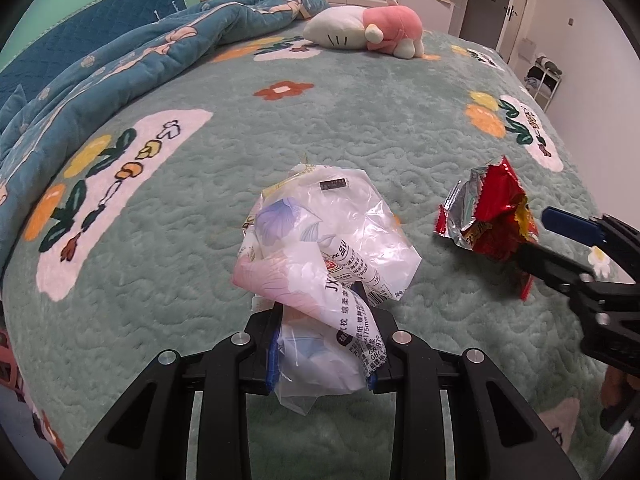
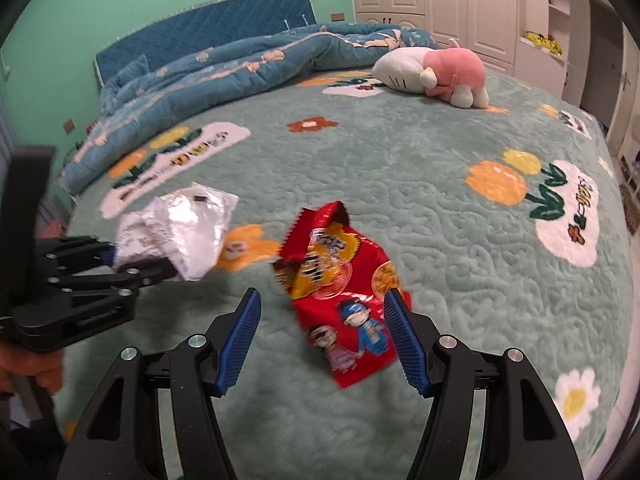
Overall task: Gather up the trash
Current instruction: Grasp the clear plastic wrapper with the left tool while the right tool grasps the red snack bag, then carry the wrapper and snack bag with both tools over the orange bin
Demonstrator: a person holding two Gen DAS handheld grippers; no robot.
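You're clamping the left gripper [image 1: 322,344] on the white plastic wrapper [image 1: 320,240], right gripper [image 2: 326,344] spread around the red snack bag [image 2: 340,300], risking it sliding off the bed [image 2: 440,200].

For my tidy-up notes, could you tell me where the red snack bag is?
The red snack bag lies on the green bedspread, between the right hand-held gripper's open pads.

1. You get even, bright indoor light with soft shadows.
2. Fisheye bends the edges; corners go black.
3. Your right view blurs the red wrapper [image 2: 344,292] and left gripper [image 2: 120,268].
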